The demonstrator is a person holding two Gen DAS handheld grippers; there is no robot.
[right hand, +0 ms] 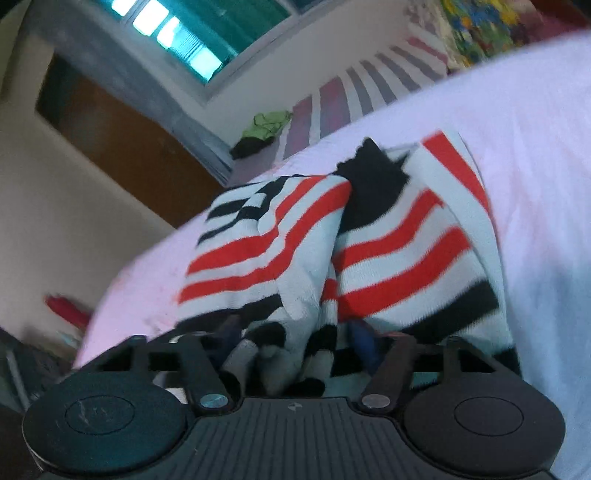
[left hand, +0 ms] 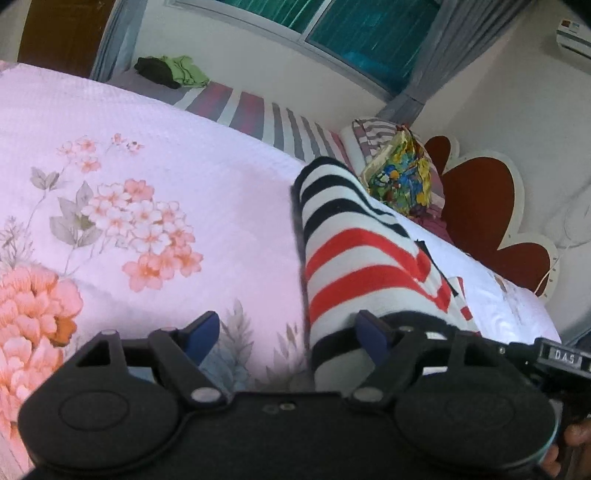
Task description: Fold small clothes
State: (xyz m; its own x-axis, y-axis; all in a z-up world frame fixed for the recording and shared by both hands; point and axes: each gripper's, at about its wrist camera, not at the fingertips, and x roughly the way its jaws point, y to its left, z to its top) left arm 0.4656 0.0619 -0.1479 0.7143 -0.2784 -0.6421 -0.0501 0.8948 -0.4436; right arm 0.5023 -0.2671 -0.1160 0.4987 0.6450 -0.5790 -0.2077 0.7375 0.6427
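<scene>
Striped knit garment [left hand: 354, 266], soft, light and limp, lies partly folded on the floral bedspread [left hand: 147, 155]. Left gripper [left hand: 288, 332] stands wide open, its near edge between the fingers, unpressed. Right gripper [right hand: 291, 354] is part-open amid bunched cloth; grip uncertain. Best taken at hem corners.

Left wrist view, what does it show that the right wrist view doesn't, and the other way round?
Only the left wrist view shows the floral bedspread print, the red flower-shaped headboard, an air conditioner and the open left gripper.

Only the right wrist view shows the right gripper with bunched cloth between its fingers.

Both show the striped garment, the green and black clothes pile, the window and the colourful bag.
</scene>
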